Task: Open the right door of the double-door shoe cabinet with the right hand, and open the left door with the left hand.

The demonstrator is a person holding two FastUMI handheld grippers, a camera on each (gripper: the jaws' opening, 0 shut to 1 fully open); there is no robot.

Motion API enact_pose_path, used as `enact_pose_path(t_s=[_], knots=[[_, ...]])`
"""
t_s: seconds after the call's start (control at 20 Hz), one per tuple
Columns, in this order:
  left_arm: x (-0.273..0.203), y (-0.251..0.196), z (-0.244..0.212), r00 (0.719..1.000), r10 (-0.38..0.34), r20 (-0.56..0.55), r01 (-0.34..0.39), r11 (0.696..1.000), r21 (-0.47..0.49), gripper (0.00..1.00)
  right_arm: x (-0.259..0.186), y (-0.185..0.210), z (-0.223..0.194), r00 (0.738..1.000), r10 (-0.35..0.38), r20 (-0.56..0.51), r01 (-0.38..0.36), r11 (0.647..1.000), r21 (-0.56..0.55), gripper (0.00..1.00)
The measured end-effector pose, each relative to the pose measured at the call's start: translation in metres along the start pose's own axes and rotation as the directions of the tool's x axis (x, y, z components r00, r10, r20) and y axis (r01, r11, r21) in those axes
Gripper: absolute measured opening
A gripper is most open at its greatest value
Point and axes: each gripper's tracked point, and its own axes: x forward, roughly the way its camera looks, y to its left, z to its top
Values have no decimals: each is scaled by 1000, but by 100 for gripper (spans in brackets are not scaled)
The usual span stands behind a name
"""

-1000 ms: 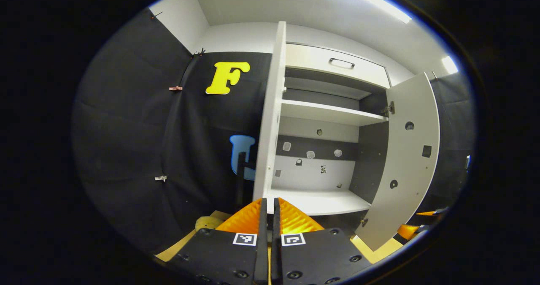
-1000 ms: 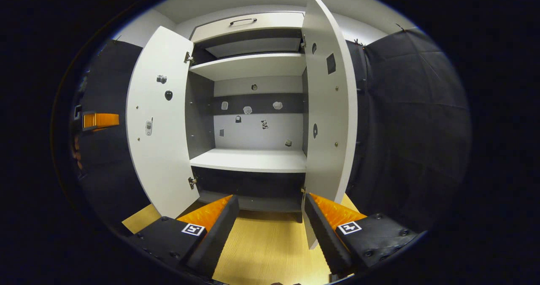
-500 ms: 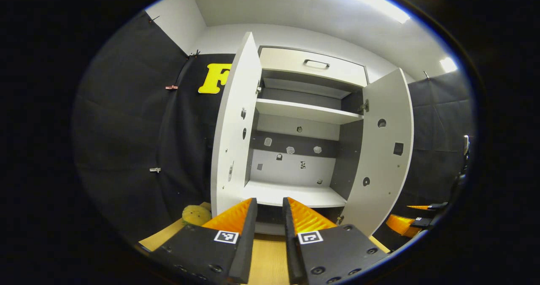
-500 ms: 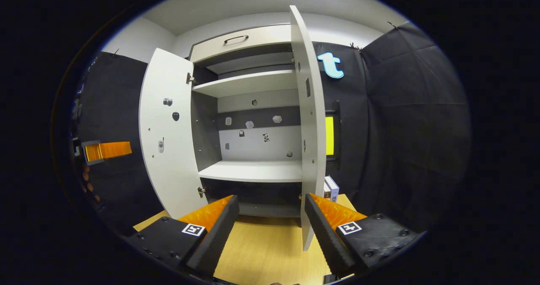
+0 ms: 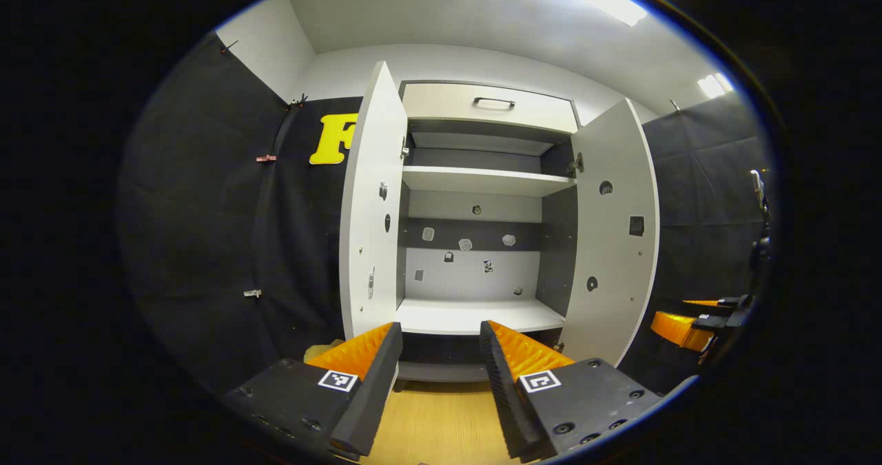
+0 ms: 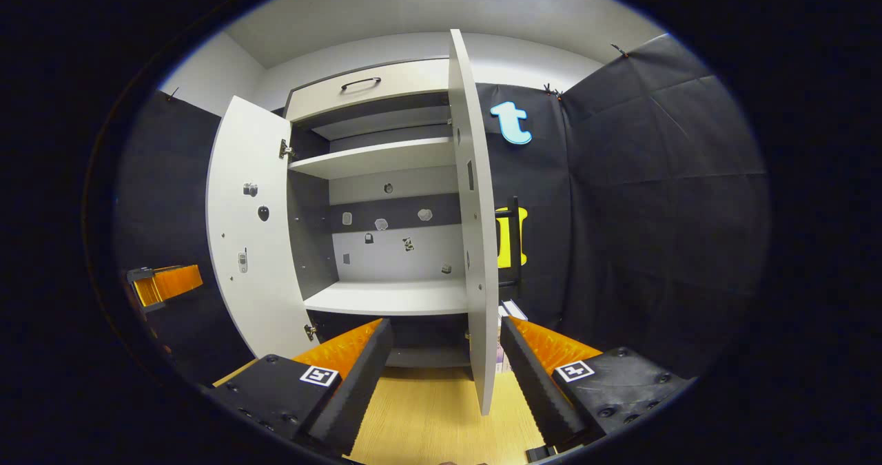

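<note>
white double-door shoe cabinet (image 5: 482,313) stands ahead on our wooden floor (image 5: 441,424), left door (image 5: 372,203) and right door (image 5: 613,231) swung wide, shelves bare; left gripper (image 5: 435,355) and right gripper (image 6: 446,351) gape, holding nothing.

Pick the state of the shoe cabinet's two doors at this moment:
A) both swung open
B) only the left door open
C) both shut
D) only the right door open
A: in the left gripper view the left door and the right door both stand swung out from the shoe cabinet, baring its shelves, and neither gripper's open jaws hold a door.
</note>
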Motion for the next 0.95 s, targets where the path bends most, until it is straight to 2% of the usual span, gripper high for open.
enact_pose_path(t_s=[0.1,0.15,0.25,0.6,0.95], knots=[[-3,0,-4,1000,-8,-4,8,1000,6,78,1,9,-5,1000,1,-12,-1,1000,-3,98],[-3,-1,-5,1000,-12,-7,12,1000,6,86,1,13,-6,1000,3,-15,-3,1000,-7,98],[-5,7,-7,1000,7,-10,-7,1000,5,94,6,23,-5,1000,11,-23,-11,1000,-12,98],[-8,31,-8,999,46,-19,-46,998,-33,95,19,57,10,998,67,-7,-67,998,-20,98],[-14,40,-12,998,56,-31,-57,998,-36,95,22,63,11,997,75,-11,-75,997,-19,98]])
